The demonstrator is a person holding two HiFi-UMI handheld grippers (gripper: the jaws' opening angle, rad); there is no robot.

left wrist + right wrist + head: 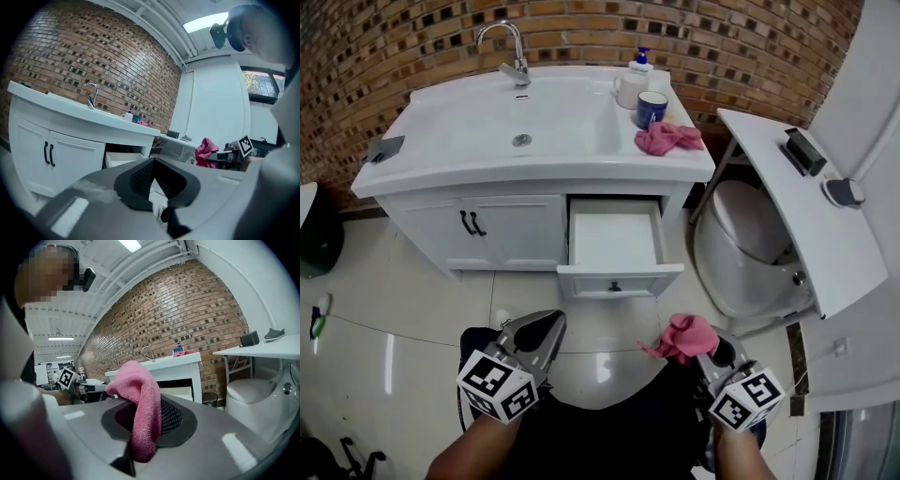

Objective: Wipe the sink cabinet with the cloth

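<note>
A white sink cabinet [478, 225] stands against the brick wall, its right drawer [614, 246] pulled out. My right gripper [701, 349] is held low in front of it, shut on a pink cloth [684, 337] that bunches up between the jaws [143, 413]. A second pink cloth [667, 138] lies on the counter's right end. My left gripper [542, 334] hangs level with the right one, jaws shut with nothing between them [154, 176]. Both grippers are well short of the cabinet.
A blue mug [651, 108] and a white soap bottle [632, 84] stand beside the basin [520, 122] with its tap [514, 56]. A white toilet [745, 248] and a slanted white shelf [797, 202] are at the right. Tiled floor [412, 319] lies in front.
</note>
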